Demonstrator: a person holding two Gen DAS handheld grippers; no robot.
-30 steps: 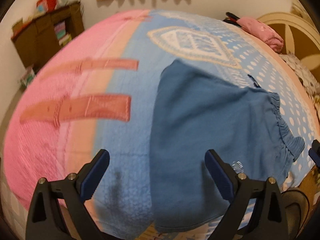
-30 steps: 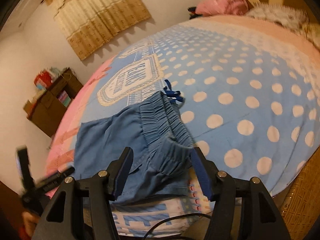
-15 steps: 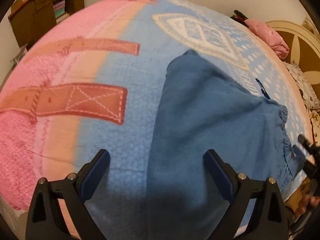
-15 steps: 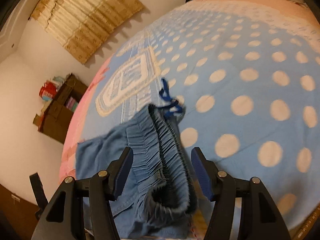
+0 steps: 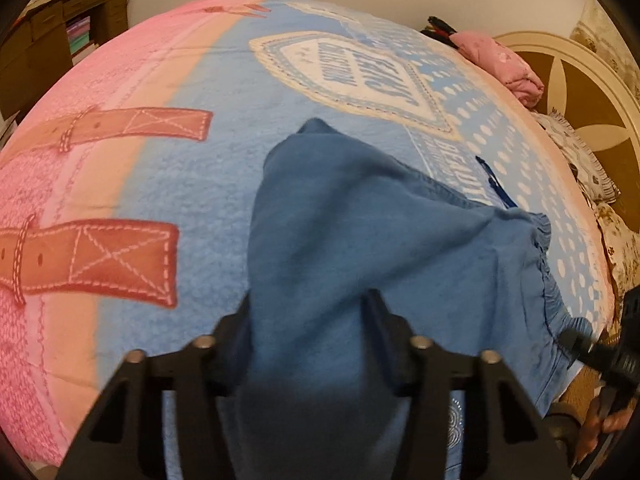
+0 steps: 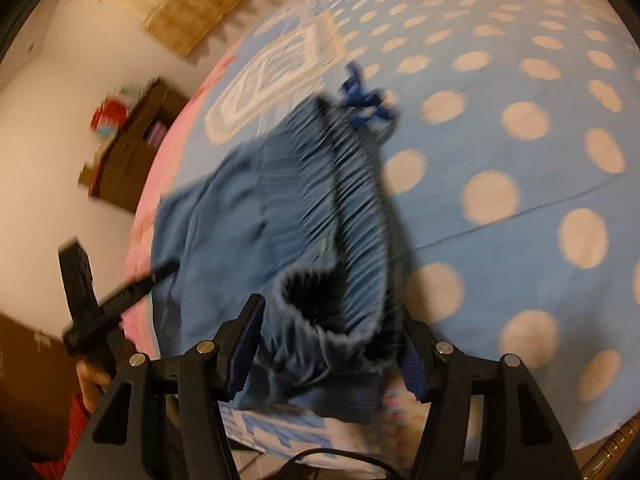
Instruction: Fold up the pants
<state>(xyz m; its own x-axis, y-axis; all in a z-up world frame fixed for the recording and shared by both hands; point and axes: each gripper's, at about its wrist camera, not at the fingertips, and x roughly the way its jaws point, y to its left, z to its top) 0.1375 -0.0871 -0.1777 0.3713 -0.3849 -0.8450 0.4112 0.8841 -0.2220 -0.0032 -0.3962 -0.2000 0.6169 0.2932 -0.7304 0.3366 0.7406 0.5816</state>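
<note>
Clearly both the left hand-held gripper (image 5: 308,316) and right hand-held gripper (image 6: 328,344) clamp blue pants (image 5: 360,232) on a patterned blanket (image 5: 192,168).

Bare blanket (image 5: 192,184) left of pants (image 5: 360,248); pillows (image 5: 508,64) far right.

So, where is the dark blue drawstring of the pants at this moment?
In the right wrist view the drawstring lies on the dotted blanket, at the far end of the pants' gathered waistband, beyond the right gripper.
</note>
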